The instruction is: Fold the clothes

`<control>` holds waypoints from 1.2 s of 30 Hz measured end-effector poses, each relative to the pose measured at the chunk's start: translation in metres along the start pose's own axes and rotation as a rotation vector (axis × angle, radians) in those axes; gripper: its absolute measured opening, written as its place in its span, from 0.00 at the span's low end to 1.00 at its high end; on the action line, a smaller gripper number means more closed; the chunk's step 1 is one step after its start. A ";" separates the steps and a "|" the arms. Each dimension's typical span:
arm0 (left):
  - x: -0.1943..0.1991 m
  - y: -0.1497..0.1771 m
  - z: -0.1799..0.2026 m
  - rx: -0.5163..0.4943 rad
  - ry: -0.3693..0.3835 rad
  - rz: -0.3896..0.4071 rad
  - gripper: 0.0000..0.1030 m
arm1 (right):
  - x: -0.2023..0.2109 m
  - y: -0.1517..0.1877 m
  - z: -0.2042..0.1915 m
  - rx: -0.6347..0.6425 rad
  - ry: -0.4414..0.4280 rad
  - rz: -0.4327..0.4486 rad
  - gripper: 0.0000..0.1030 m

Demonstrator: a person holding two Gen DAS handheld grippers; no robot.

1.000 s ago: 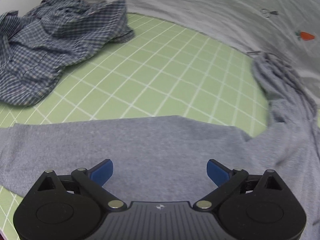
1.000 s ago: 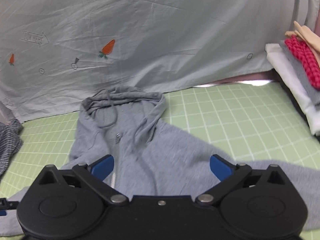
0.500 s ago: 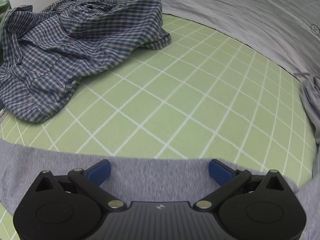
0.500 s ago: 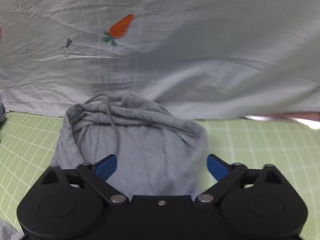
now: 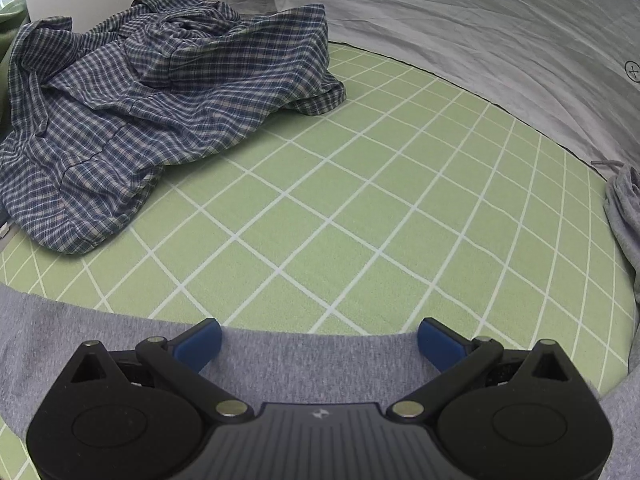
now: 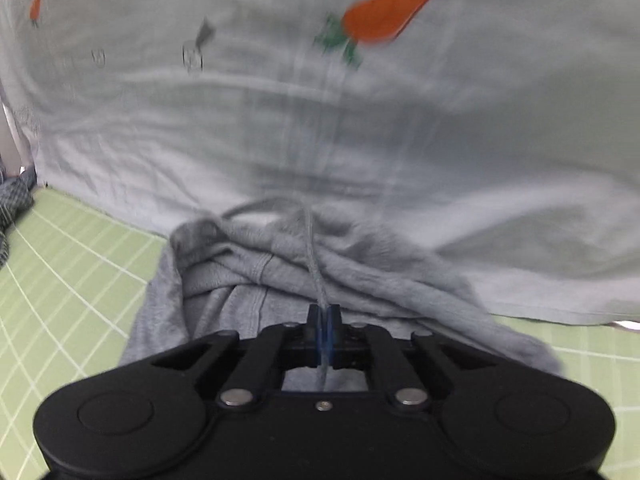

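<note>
A grey zip hoodie lies on the green grid mat. In the left wrist view its sleeve (image 5: 120, 344) stretches across the bottom, and my left gripper (image 5: 318, 340) hovers open over the sleeve's far edge, blue pads wide apart. The hood's edge (image 5: 624, 208) shows at the far right. In the right wrist view the crumpled hood (image 6: 320, 264) sits just ahead, against the hanging sheet. My right gripper (image 6: 323, 316) is shut on the hoodie's drawstring (image 6: 314, 256), which runs up from between the pads over the hood.
A crumpled blue checked shirt (image 5: 140, 108) lies at the back left of the mat (image 5: 360, 200); its edge (image 6: 12, 200) shows at left in the right wrist view. A pale sheet (image 6: 360, 120) with carrot prints hangs behind the mat.
My right gripper has moved in on the hood and gone from open to shut on the drawstring. My left gripper has shifted forward to the sleeve's far edge and stays open.
</note>
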State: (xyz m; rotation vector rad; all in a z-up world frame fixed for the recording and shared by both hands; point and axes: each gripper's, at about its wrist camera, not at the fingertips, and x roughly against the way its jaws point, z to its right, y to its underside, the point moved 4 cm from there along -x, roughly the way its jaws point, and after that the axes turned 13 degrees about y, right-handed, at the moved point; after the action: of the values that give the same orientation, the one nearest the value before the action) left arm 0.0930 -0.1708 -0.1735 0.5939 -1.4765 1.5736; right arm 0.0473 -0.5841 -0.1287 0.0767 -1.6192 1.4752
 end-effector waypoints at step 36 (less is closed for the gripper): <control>0.036 0.037 -0.039 0.007 0.018 -0.099 1.00 | 0.176 0.083 0.043 -0.132 0.189 -0.043 0.03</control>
State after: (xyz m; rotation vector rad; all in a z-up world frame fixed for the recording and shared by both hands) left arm 0.0520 -0.1210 -0.1714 0.6456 -1.4072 1.5047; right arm -0.1277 -0.5069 -0.0733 -0.0994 -1.5468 1.2991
